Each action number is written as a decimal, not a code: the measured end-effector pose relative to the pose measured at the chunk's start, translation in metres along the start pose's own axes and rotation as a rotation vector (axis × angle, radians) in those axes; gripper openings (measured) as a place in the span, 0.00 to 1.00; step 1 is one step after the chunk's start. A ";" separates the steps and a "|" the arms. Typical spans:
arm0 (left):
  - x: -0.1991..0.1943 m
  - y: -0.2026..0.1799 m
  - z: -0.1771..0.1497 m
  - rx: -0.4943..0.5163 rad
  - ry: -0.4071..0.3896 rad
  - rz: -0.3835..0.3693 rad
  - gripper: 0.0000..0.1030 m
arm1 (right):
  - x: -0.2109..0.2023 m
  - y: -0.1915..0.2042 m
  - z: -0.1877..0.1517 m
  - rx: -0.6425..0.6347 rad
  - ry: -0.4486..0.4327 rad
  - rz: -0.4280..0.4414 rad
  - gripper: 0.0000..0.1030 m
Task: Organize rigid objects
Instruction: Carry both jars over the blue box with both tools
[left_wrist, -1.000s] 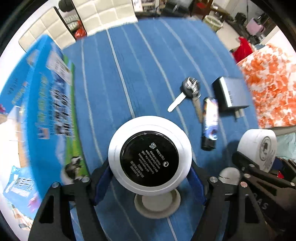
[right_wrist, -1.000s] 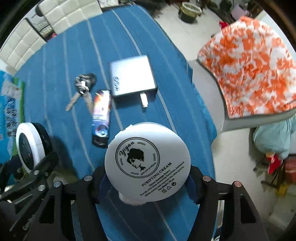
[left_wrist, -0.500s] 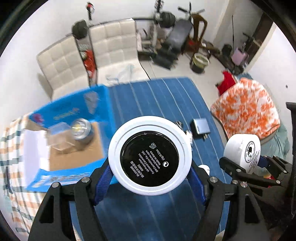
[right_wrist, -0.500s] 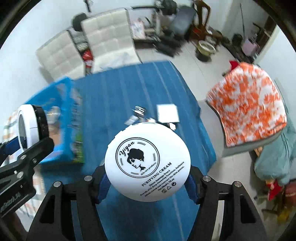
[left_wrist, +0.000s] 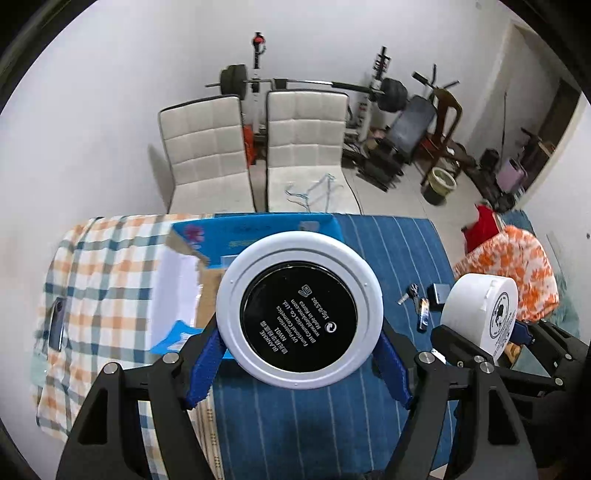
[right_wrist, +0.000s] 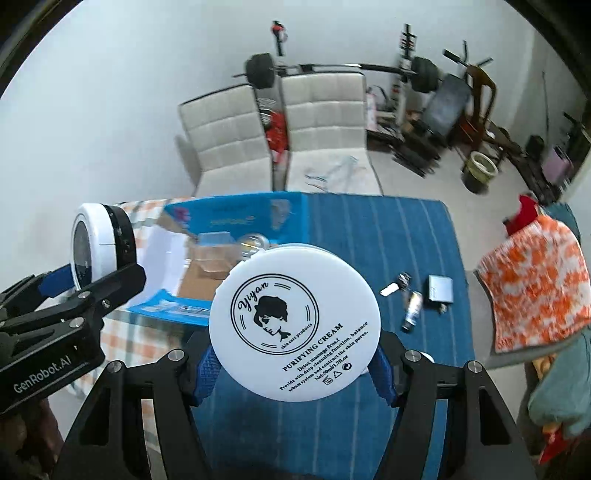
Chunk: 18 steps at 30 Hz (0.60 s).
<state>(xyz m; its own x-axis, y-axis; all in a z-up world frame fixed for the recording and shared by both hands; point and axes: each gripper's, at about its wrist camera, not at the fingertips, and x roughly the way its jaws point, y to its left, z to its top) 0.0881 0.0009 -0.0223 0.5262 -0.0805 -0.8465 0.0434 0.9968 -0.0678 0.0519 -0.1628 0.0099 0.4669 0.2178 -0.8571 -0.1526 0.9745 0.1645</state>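
My left gripper (left_wrist: 299, 350) is shut on a white jar with a black base (left_wrist: 299, 314), held high above the table. My right gripper (right_wrist: 295, 360) is shut on a white cream jar (right_wrist: 294, 320) printed "Purifying Cream", also held high. Each gripper shows in the other's view: the cream jar (left_wrist: 480, 314) at the right, the black-based jar (right_wrist: 98, 245) at the left. An open blue cardboard box (right_wrist: 236, 218) lies on the table's left part with a clear case (right_wrist: 214, 254) and a shiny round tin (right_wrist: 253, 242) inside.
On the blue striped cloth (left_wrist: 391, 251) lie keys (right_wrist: 397, 284), a dark tube (right_wrist: 412, 310) and a grey charger (right_wrist: 439, 290). A checked cloth (left_wrist: 103, 280) with a phone (left_wrist: 57, 328) covers the left side. Two white chairs (left_wrist: 251, 147) stand behind. An orange-patterned chair (right_wrist: 535, 280) is at the right.
Both grippers have risen far above the table with their jars still held. The view has tilted up from the tabletop to the whole table and the room.
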 end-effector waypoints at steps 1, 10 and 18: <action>-0.002 0.004 -0.001 -0.006 -0.003 0.001 0.70 | -0.001 0.008 0.002 -0.008 -0.004 0.004 0.67; 0.011 0.056 -0.005 -0.080 0.036 0.001 0.70 | 0.037 0.054 0.016 -0.036 0.048 0.031 0.67; 0.126 0.130 0.019 -0.116 0.184 0.120 0.70 | 0.172 0.069 0.033 0.021 0.208 -0.019 0.67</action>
<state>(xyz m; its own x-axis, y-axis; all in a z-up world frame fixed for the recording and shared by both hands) 0.1760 0.1198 -0.1275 0.3577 0.0290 -0.9334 -0.1137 0.9934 -0.0126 0.1504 -0.0568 -0.1101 0.2790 0.1855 -0.9422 -0.1262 0.9797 0.1555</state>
